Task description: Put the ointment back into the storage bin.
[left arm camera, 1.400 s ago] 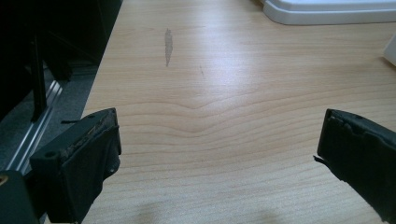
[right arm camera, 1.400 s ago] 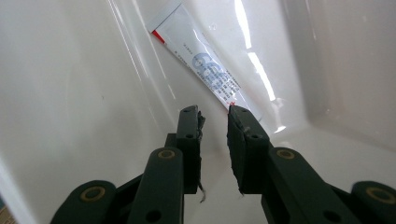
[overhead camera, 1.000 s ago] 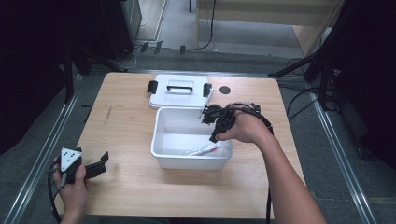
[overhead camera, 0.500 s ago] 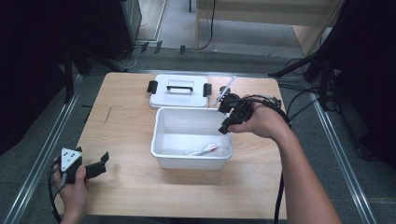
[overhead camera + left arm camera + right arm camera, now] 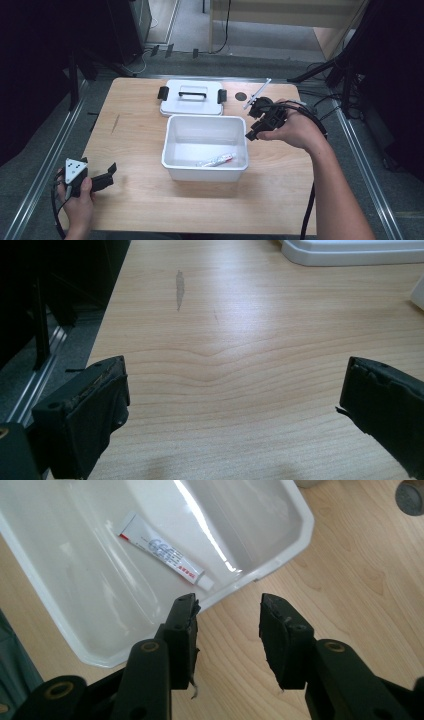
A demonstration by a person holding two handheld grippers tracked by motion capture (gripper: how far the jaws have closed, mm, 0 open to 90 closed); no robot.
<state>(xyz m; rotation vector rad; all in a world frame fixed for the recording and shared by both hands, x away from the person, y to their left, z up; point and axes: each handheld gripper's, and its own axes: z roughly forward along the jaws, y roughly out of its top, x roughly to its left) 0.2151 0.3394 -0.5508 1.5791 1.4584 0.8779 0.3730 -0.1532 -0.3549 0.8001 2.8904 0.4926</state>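
Wooden table point(image 5: 135, 150); tube point(image 5: 165, 551) lies in bin point(image 5: 280, 555), beyond open, empty right tongs point(image 5: 227, 610); left tongs point(image 5: 232, 390) open.

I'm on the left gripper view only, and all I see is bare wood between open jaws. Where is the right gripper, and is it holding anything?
Observer: The right gripper hovers beside the right rim of the white tub. Its jaws have just been opening and nothing is between them.
Operator: Is there anything inside the tub?
Observer: One small white tube lies flat on its bottom.
Operator: And where is the lid?
Observer: The lid lies on the table just behind the tub, handle up, not on the tub.
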